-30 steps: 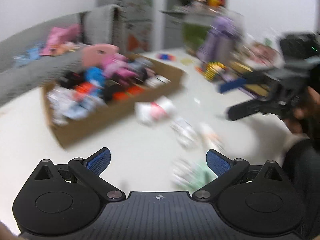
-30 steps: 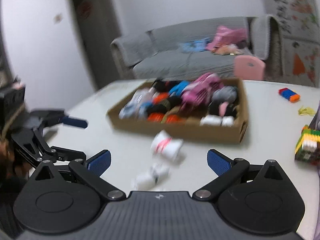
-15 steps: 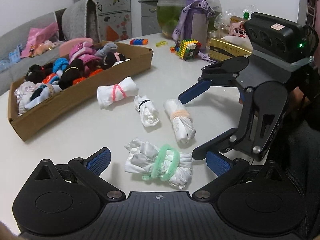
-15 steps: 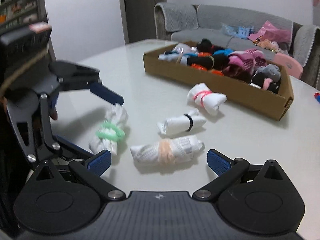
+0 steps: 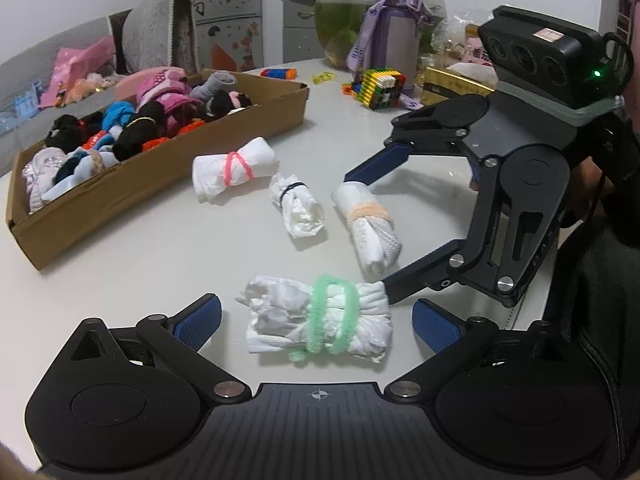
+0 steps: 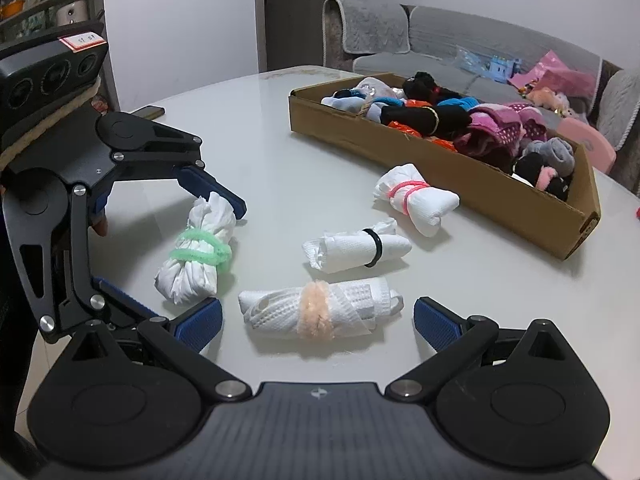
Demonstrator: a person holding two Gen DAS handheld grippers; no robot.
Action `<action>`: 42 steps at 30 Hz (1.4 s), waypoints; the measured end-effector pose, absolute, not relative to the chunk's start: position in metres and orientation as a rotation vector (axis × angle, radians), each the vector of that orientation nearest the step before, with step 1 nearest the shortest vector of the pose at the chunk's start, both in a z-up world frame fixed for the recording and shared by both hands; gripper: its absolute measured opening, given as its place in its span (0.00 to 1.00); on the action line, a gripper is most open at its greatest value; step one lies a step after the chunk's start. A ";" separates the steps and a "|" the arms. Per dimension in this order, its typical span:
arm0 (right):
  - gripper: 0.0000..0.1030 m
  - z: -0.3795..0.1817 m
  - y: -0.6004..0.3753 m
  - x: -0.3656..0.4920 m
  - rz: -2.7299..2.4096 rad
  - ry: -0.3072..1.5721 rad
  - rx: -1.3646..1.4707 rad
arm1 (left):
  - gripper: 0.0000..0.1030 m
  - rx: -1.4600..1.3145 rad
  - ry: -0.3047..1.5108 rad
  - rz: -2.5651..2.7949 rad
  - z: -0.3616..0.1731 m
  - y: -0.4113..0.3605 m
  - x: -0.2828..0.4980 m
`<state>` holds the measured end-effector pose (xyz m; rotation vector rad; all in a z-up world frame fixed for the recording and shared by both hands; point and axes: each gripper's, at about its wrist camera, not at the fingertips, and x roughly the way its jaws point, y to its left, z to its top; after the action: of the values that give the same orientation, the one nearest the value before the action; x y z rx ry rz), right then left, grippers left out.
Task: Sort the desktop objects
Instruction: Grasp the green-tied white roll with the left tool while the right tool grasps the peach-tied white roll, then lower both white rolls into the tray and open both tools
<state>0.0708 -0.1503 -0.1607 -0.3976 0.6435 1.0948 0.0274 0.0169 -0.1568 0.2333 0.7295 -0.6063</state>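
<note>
- The left hand-held gripper (image 5: pixel 316 318) stood wide open, empty, straddling the white rolled cloth bundle tied with green chenille (image 5: pixel 320 322) on the worktop (image 5: pixel 160 264).
- The right hand-held gripper (image 6: pixel 316 318), equally open and empty, framed the peach-banded white bundle (image 6: pixel 320 312).
- Best closed across each band, then carried toward the brown cardboard box (image 6: pixel 460 176) at one o'clock.

Matte black linkage grippers (image 5: pixel 316 320), silver screws, ribbed blue pads on 2 fingers (image 5: pixel 199 319); green LED on camera block (image 5: pixel 552 66); dark sleeve (image 5: pixel 592 280).

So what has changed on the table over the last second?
Both grippers swung in from the blurred approach and came down: the left gripper now brackets the green-banded roll, the right gripper the peach-banded roll. Both jaws remain open, nothing gripped. The rolls and cardboard box have not moved.
</note>
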 end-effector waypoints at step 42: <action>0.68 -0.136 -0.216 0.091 0.931 0.641 -0.119 | 0.67 0.079 0.703 -0.275 -0.101 0.128 0.018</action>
<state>0.0913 -0.2159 -0.1356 -0.1187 0.6414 0.9314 0.0179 0.1281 -0.1007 0.0795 0.7032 -0.2755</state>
